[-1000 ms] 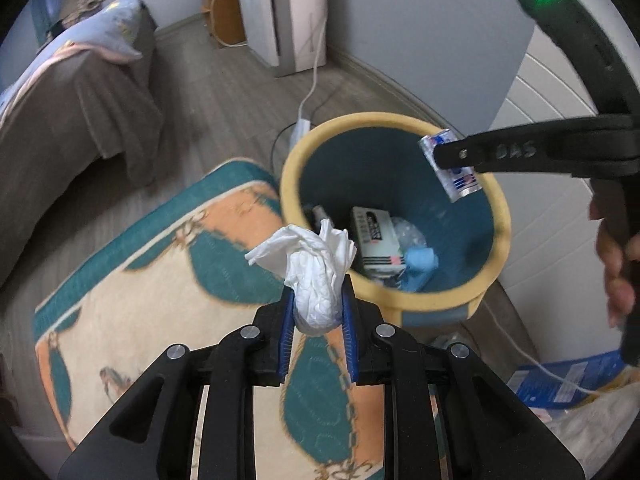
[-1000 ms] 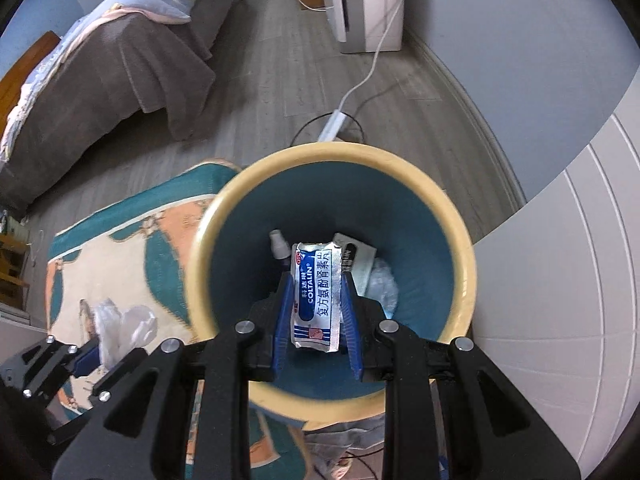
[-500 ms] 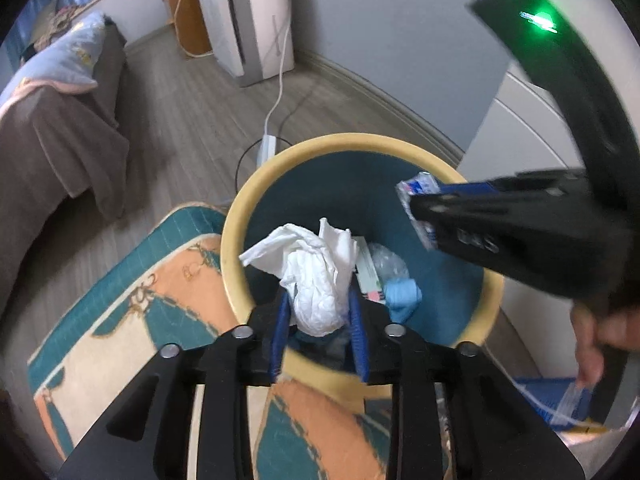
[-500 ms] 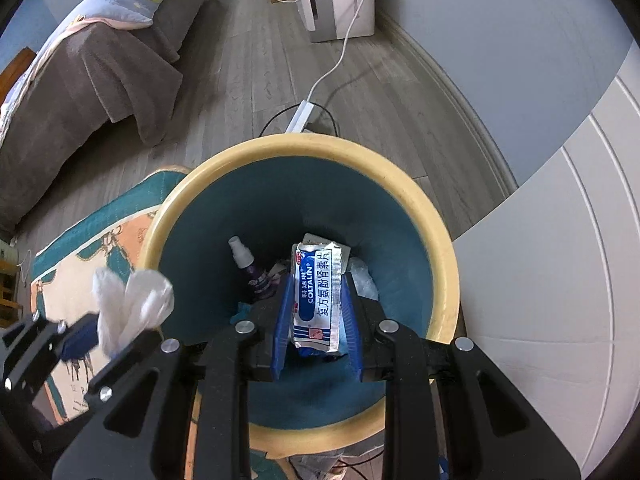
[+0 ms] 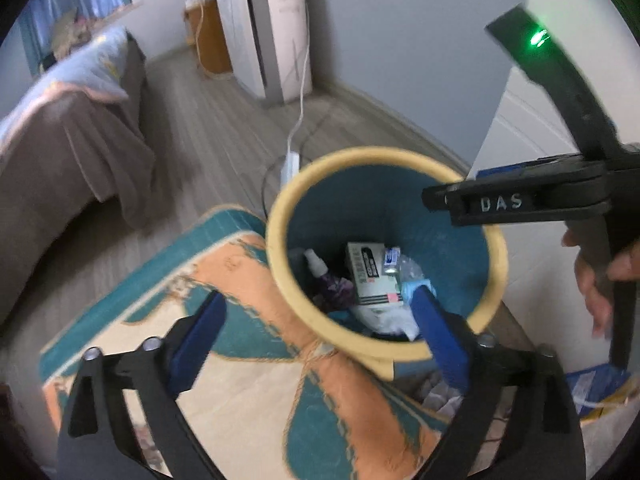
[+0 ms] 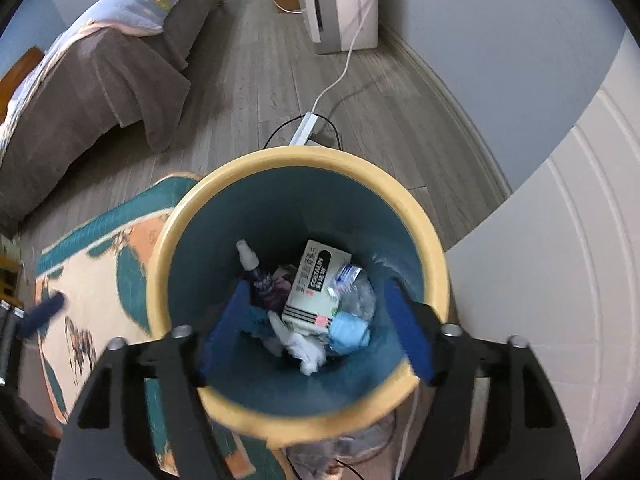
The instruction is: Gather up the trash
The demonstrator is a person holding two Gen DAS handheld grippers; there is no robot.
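Blue-padded jaws of both grippers spread wide, empty, above the bin (image 6: 424, 224).

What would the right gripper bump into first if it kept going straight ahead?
Probably the trash inside the bin: the open right gripper points at the crumpled tissue beside the medicine box. Depth is unclear.

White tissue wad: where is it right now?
In the right wrist view the white tissue wad lies at the bottom of the bin, just below the medicine box and left of the blue wad.
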